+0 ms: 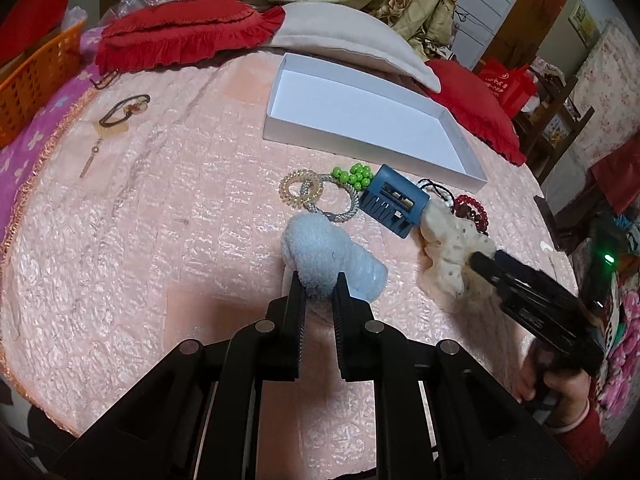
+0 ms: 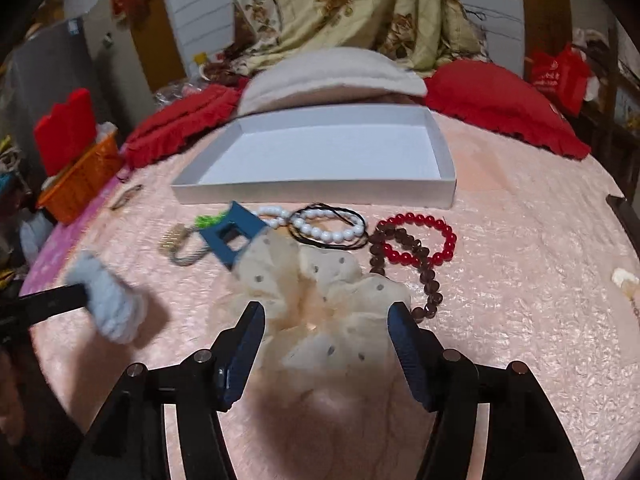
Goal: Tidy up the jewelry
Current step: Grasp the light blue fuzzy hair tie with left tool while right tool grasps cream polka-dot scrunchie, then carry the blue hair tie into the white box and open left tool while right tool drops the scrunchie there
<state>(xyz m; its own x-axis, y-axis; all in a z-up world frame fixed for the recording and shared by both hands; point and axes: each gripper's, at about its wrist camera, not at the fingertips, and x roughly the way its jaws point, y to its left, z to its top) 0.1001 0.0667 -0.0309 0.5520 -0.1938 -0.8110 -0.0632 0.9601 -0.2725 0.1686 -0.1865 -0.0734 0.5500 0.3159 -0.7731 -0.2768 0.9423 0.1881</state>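
My left gripper [image 1: 320, 280] is shut on a fluffy light-blue scrunchie [image 1: 328, 252], held just above the pink bedspread. My right gripper [image 2: 326, 318] stands open with its fingers either side of a cream dotted scrunchie [image 2: 320, 288] lying on the bed. Just beyond lie a blue hair claw [image 1: 394, 202], green beads [image 1: 356, 174], a spiral hair tie [image 1: 300, 190], a silver bracelet [image 1: 340, 208], a white pearl bracelet [image 2: 320, 228], a red bead bracelet [image 2: 420, 240] and a dark bead string [image 2: 428, 276]. An empty white box [image 1: 360, 152] sits behind them.
A brown hair tie [image 1: 124, 110] with a pendant lies apart at the far left. Red frilled pillows [image 1: 180, 36] and a beige pillow [image 1: 352, 40] line the back. An orange basket [image 1: 36, 76] stands at the left edge. The bed drops off at the right.
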